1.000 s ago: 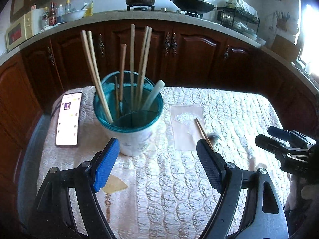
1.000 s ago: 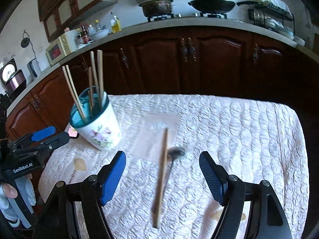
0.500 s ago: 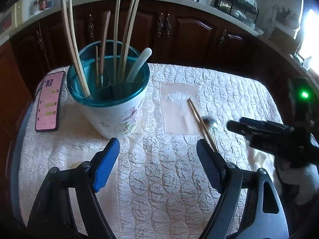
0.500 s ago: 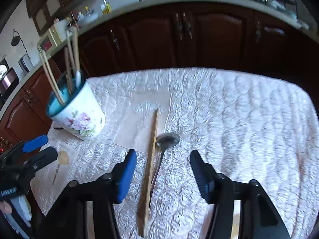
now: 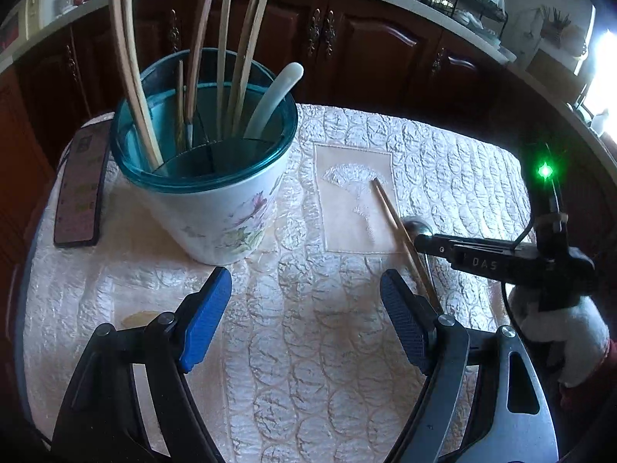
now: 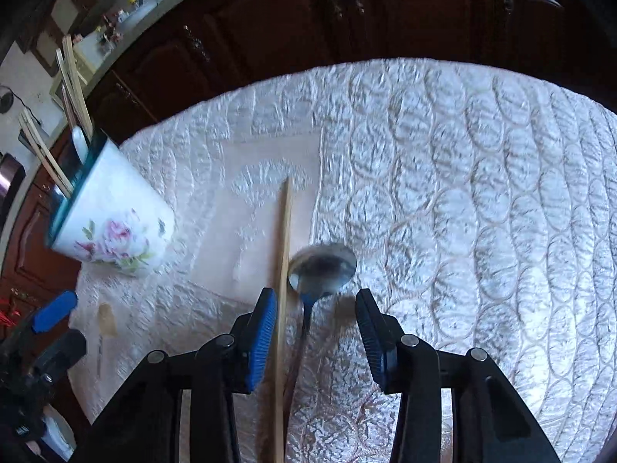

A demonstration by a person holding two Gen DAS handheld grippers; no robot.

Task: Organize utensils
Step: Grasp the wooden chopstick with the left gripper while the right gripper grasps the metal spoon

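We have the right gripper (image 6: 316, 332) low over the cloth (image 6: 462, 193), its jaws closing with the chopstick (image 6: 284, 254) and the spoon (image 6: 322, 266) both lying between them; the pads do not yet press on either. The two lie side by side, nearly touching, the chopstick close to the left pad and the spoon's handle running down the middle of the gap.

To do this well we should decide what we want. If we mean to take the spoon alone, we should shift the jaws to the right so the chopstick falls outside the left pad. If we take both, we should keep the pads square to the two shafts and low on the cloth, so that neither rolls over the other as the gap shuts. The quilted cloth is soft and gives a little, so we can press down without scraping.

Our left gripper (image 5: 304, 320) hangs open and empty above bare cloth, just in front of the pot (image 5: 216, 216).

The pot stands well to the left of the spoon and already holds chopsticks and a white spoon that lean outward. We should lift high before crossing, and come down into an open compartment, clear of those tall sticks. A phone (image 5: 79, 189) lies just beside the pot on its far side, near the table's left edge. To the right of the spoon the cloth lies open.
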